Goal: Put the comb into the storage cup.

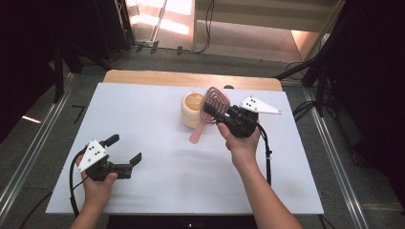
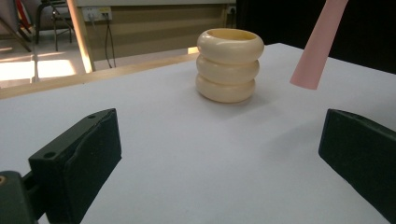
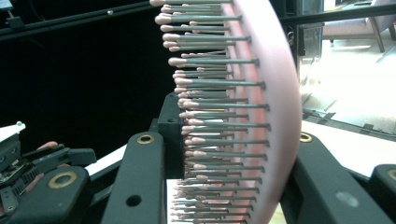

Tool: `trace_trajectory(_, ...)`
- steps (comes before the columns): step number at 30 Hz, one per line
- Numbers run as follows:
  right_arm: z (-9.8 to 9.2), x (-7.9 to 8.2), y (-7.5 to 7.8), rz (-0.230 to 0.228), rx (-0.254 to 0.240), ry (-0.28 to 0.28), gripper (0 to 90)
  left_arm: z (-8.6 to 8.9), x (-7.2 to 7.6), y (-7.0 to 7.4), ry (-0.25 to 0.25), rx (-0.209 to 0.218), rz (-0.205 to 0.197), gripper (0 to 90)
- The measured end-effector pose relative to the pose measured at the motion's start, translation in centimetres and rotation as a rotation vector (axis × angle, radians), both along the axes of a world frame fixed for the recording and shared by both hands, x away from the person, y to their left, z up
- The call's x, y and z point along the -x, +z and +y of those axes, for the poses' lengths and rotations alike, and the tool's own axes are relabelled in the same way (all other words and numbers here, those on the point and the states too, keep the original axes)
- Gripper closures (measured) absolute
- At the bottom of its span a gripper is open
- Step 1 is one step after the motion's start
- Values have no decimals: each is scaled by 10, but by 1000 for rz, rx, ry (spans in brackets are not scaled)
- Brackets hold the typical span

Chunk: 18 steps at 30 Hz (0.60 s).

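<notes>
Surface: white table top [image 1: 157,181] on a wooden bench, dark room around it, sunlit floor beyond the far edge.
Brush: your pink hairbrush [image 1: 210,112] is off the table, up in the air just beside the cup, head high and handle slanting down toward you. From the left gripper view its handle [image 2: 317,46] hangs to the right of the cup, apart from it.
Right gripper: your right gripper [image 1: 224,116] is clenched on the brush head. In its own view one jaw presses the pins [image 3: 210,116] and the other the pink back [image 3: 275,102], likely so the handle stays free to go in first.
Cup: cream ringed cup [image 1: 193,109] stands upright near the far middle of the table, mouth open and seemingly empty. It looks like the place the handle is meant for.
Left gripper: your left gripper [image 1: 126,150] sits low at the near left, jaws spread wide with nothing between them, well apart from the cup. It faces the cup [image 2: 229,65], perhaps ready to steady it.
Judgement: handle tip is not yet over the cup's mouth.
</notes>
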State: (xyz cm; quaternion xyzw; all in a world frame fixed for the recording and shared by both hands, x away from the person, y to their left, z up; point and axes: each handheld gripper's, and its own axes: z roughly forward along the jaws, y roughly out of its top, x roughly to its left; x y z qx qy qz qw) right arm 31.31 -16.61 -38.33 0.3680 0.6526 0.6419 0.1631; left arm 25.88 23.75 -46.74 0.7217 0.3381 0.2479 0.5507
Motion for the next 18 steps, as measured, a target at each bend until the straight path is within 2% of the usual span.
trace_trajectory(13, -5, -6, 8, -23, 1, -19, 621, 20, 5, -4, 31, -7, 1, 0)
trace_trajectory(18, -6, -9, 12, -30, 2, -22, 621, 28, 8, -5, 25, -11, -3, 0)
